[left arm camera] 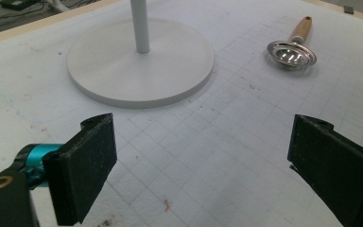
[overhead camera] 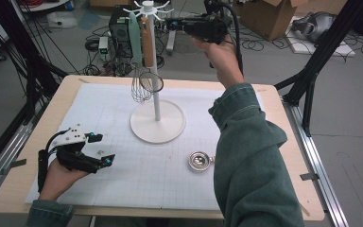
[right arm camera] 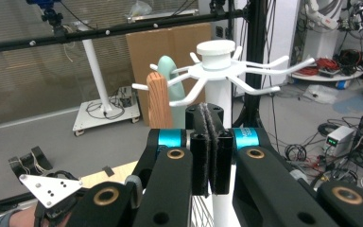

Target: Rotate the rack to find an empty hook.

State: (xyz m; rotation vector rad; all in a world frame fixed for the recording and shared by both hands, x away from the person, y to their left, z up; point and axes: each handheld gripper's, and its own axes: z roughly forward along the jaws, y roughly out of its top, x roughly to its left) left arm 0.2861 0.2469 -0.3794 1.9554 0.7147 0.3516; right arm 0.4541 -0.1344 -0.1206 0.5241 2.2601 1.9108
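White matting bears one rack [overhead camera: 157, 94], two utensils [overhead camera: 142, 71] hung; left gripper [overhead camera: 101, 149] fingers apart, right gripper [overhead camera: 169, 23] fingers together.

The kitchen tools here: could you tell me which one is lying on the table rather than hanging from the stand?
The small metal strainer with the wooden handle lies flat on the table mat. The whisk and the dark-rimmed sieve hang from the white stand.

The table [overhead camera: 38, 142] is pale wood with a white gridded mat [overhead camera: 160, 165] on it, and black frame bars [overhead camera: 321, 52] stand at its sides. Behind it the grey floor [overhead camera: 274, 66] carries many cables [overhead camera: 94, 45], a cardboard box [overhead camera: 269, 14] and a black computer case [overhead camera: 119, 28]. A glass wall [right arm camera: 33, 75] closes the room.
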